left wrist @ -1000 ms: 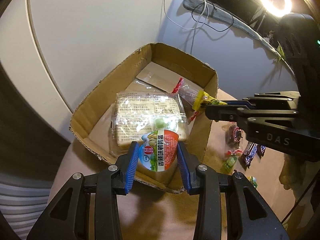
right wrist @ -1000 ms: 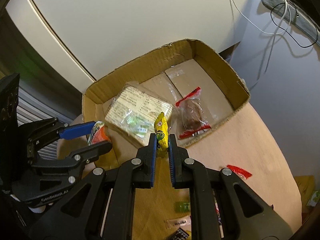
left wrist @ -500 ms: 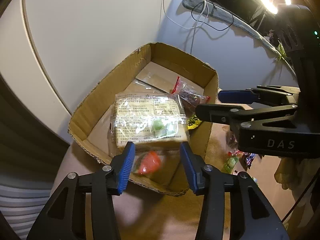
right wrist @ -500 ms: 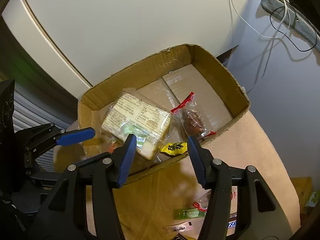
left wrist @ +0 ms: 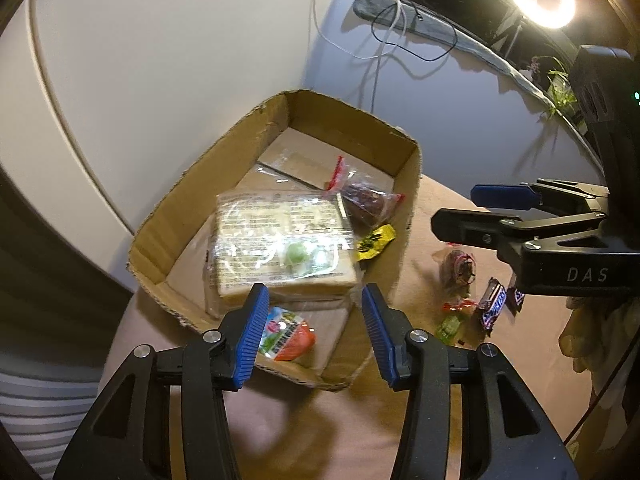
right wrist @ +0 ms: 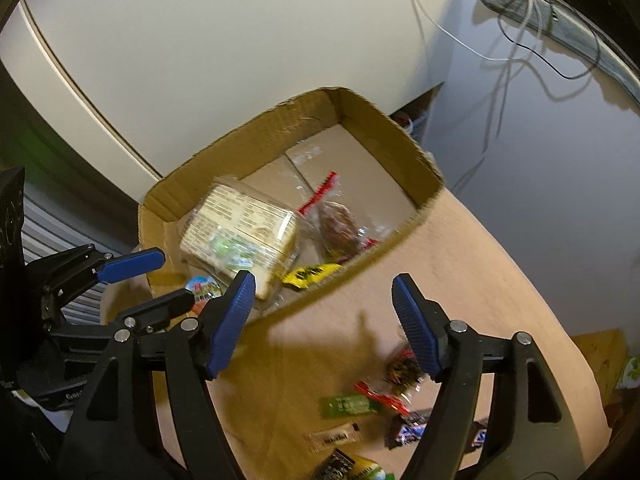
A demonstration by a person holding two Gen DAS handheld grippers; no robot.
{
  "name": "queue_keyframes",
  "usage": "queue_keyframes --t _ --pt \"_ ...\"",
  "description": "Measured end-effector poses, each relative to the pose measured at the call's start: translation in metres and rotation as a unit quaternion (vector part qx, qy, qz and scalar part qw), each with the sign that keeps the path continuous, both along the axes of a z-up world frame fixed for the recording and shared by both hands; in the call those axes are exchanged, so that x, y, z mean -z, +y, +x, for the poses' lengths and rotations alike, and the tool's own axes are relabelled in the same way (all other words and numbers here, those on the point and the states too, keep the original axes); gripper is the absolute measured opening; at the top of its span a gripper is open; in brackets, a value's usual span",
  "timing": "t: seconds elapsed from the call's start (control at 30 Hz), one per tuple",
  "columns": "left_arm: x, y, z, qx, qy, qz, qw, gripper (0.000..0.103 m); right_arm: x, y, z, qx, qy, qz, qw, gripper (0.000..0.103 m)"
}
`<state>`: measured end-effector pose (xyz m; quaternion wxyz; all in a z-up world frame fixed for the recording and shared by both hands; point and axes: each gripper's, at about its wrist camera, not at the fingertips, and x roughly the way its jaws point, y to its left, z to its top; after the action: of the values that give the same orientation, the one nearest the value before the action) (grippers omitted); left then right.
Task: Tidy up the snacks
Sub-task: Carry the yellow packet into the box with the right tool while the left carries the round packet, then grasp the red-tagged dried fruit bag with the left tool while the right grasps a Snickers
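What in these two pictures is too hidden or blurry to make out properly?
- Orange-green snack packet: the left gripper's finger covers its left edge in the left view.
- Sandwich pack: label print blurred in the right view.
- Candy bars: partly behind the right gripper's finger, wrappers unreadable there.

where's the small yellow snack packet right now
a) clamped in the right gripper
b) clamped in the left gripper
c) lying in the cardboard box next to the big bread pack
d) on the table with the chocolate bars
c: the yellow packet lies on the floor of the cardboard box beside the bread pack, and both the right gripper and the left gripper are open and hold nothing.
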<state>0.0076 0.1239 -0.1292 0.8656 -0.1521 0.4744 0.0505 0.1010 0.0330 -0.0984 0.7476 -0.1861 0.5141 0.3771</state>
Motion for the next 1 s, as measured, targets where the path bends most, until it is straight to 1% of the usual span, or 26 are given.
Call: queue_keyframes --t 0.2,0.37,0.5,0.57,0.63,0.73,0.83,1.0 --pt "-0.002 -0.018 0.005 0.023 -0.002 -0.004 0.9997 0.047 -0.004 -0.04 0.006 0.037 0.0 -0.002 0.999 0.078" --pt "-0.002 -0.04 0.012 0.05 -0.001 -0.004 0.9987 0.047 -0.002 -0.088 0.015 0.092 0.009 -0.01 0.996 0.078" --pt "-0.001 -0.059 0.022 0.075 0.002 -0.008 0.9971 0.047 0.006 -0.13 0.022 0.146 0.022 -0.018 0.989 0.078" --pt "-0.001 -0.068 0.027 0.084 0.002 -0.013 0.9964 0.047 0.011 -0.152 0.026 0.178 0.028 -0.025 0.983 0.078" --pt "0.0 -0.077 0.031 0.095 0.004 -0.017 0.9953 0.047 0.018 -0.177 0.031 0.217 0.038 -0.033 0.975 0.078" --pt "0.006 -0.091 0.04 0.11 0.014 -0.024 0.9936 0.047 0.029 -0.207 0.035 0.268 0.071 -0.026 0.96 0.078" --pt "0.013 -0.103 0.049 0.122 0.026 -0.034 0.9916 0.047 0.039 -0.227 0.037 0.3 0.094 -0.017 0.949 0.078" --pt "0.025 -0.118 0.065 0.132 0.048 -0.044 0.9891 0.047 0.052 -0.237 0.039 0.325 0.116 0.0 0.939 0.078"
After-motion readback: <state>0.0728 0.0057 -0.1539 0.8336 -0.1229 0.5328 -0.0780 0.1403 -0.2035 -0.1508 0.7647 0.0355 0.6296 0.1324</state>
